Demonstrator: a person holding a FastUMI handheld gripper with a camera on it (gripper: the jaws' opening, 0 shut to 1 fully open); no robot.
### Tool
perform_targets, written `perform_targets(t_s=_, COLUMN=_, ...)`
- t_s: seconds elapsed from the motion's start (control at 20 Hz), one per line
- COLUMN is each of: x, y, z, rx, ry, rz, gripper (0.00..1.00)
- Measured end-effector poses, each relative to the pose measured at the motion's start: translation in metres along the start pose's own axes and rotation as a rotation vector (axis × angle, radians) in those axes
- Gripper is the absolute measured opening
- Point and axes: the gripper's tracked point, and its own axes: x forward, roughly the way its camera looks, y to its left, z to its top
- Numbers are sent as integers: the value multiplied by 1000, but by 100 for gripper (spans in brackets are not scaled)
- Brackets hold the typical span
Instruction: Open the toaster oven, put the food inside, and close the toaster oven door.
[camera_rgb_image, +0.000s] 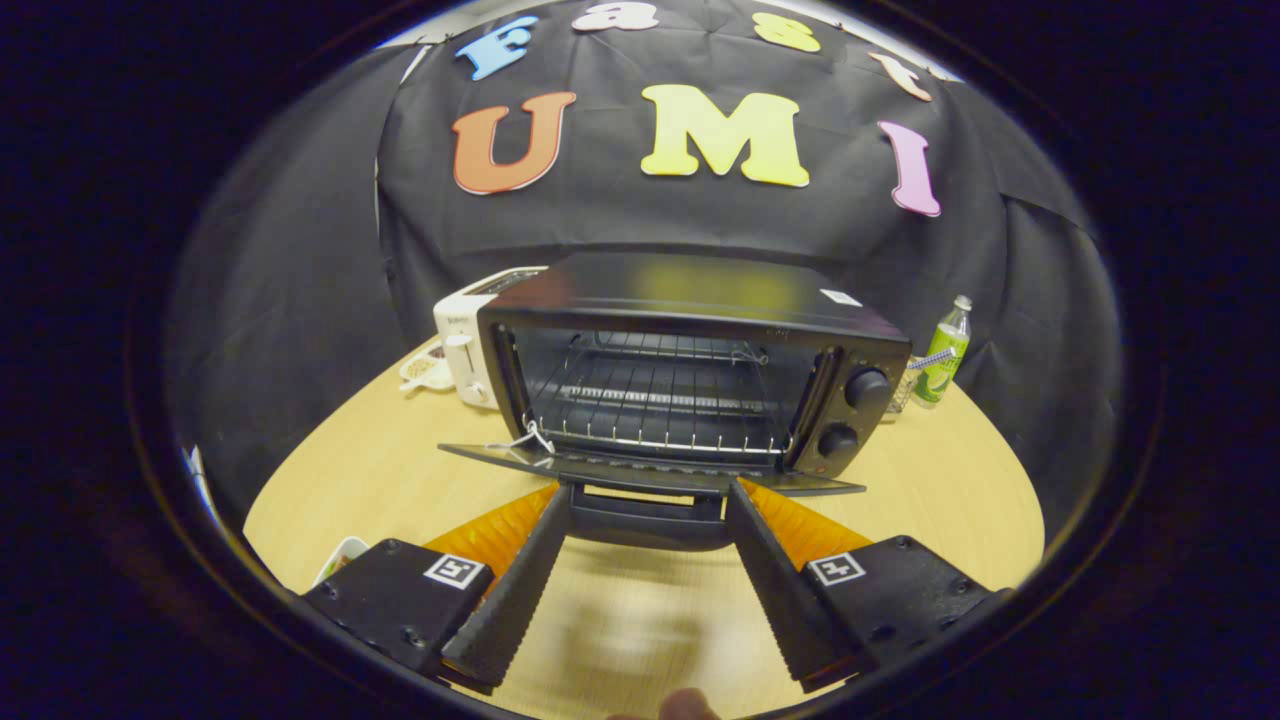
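Spread wide, the gripper (650, 500) has its ribbed fingers (520, 590) either side of the door handle (648, 520), not pinching it. At left a white toaster (462, 345) is half hidden behind the toaster oven (690, 370) — mid-frame on the wooden table (350, 470), long axis left-right, mouth facing the camera, door (640, 472) dropped flat, wire rack (660, 400) inside. At right a green bottle (943, 355) stands, its label unreadable.

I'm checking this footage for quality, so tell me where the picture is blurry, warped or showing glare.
Gripper view: fisheye bends the wooden table edge into a curve; the table between the open gripper fingers is smeared, seemingly motion blur; the toaster oven stays sharp, its top reflecting a yellowish sheen; the open door and wire rack read clearly; the green bottle is slightly soft.
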Motion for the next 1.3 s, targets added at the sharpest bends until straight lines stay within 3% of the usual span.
perform_targets(t_s=0.3, x=4, y=-2, z=-29, rx=40, ry=107, rz=21, gripper=100)
perform_targets(t_s=0.55, x=-31, y=-3, z=-16, rx=45, ry=122, rz=105, gripper=100)
perform_targets(t_s=0.8, x=-87, y=10, z=15, rx=74, ry=176, rz=338, gripper=100)
perform_targets(t_s=1.1, x=-141, y=49, z=45, rx=429, ry=386, rz=615, gripper=100)
perform_targets(t_s=1.3, x=-140, y=82, z=27, rx=532, ry=536, rz=684, gripper=100)
